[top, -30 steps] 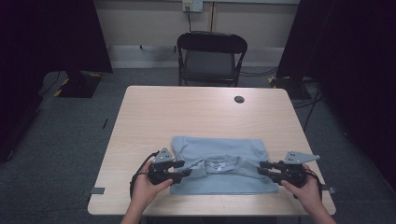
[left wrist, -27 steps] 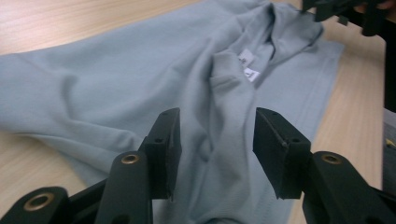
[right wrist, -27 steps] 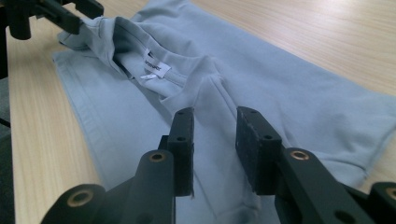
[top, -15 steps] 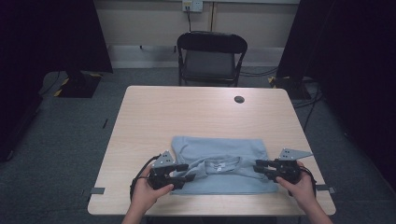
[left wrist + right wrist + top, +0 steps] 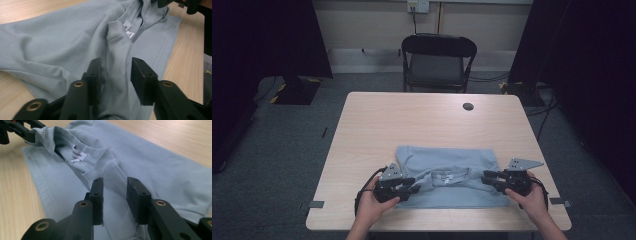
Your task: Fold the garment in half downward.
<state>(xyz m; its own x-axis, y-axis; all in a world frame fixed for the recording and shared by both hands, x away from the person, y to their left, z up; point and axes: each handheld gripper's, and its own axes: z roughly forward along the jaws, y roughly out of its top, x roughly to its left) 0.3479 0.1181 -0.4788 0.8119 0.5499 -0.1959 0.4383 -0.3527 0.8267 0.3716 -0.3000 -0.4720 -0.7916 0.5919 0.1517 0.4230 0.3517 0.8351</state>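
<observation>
A light blue T-shirt [image 5: 447, 162] lies folded near the table's front edge, its collar and white label [image 5: 446, 176] facing the person. My left gripper [image 5: 414, 188] rests on the shirt's left shoulder. In the left gripper view a raised fold of cloth [image 5: 117, 47] runs between its jaws [image 5: 116, 67], which have just been closing but still stand apart. My right gripper [image 5: 486, 178] sits on the right shoulder. Its jaws [image 5: 115, 186] are open over a seam [image 5: 117, 173], the cloth flat beneath them. Each gripper view shows the other gripper [image 5: 175, 3] [image 5: 20, 128] across the collar.
The wooden table [image 5: 377, 125] is bare behind the shirt except for a small black round disc [image 5: 468, 106] at the far right. A black folding chair [image 5: 438, 60] stands beyond the far edge. Dark curtains flank the room.
Both grippers have edged inward toward the collar, and the cloth around the collar has bunched up a little. The left jaws look narrower than before.
</observation>
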